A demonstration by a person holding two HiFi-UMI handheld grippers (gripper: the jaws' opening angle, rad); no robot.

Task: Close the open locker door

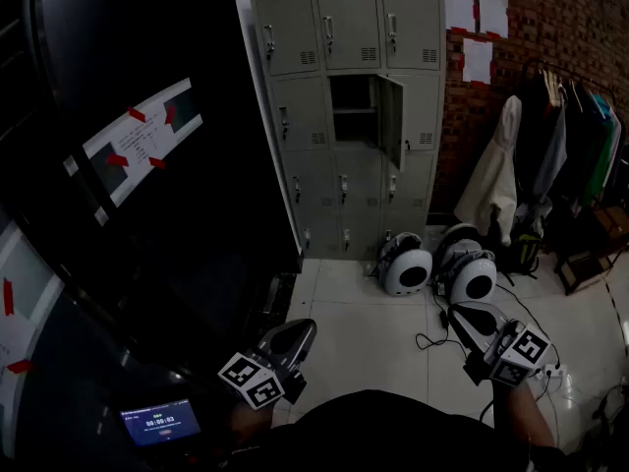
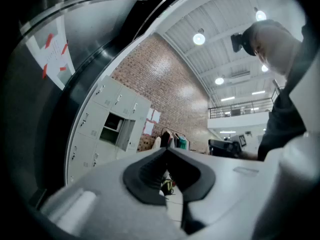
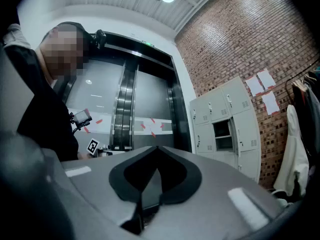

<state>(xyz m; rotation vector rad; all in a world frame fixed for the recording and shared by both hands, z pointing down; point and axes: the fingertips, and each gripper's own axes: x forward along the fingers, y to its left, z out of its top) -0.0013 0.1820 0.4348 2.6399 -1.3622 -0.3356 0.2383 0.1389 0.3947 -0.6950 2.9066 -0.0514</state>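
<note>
A bank of grey lockers [image 1: 344, 116] stands against the brick wall, far across the tiled floor. One middle compartment [image 1: 352, 109] is open, and its door [image 1: 392, 121] is swung out to the right. My left gripper [image 1: 310, 325] and my right gripper [image 1: 454, 312] are held low near the person's body, both far from the lockers and holding nothing. The jaw tips meet in the left gripper view [image 2: 166, 150] and in the right gripper view [image 3: 157, 148]. Both views show the lockers [image 2: 112, 124] [image 3: 225, 129] small, with the open door [image 3: 235, 134].
Two white rounded devices [image 1: 408, 268] [image 1: 472, 278] lie on the floor below the lockers, with cables [image 1: 437, 337] trailing toward me. A clothes rack [image 1: 570, 136] and a white garment [image 1: 496, 175] stand at the right. A dark curved wall [image 1: 147, 165] fills the left.
</note>
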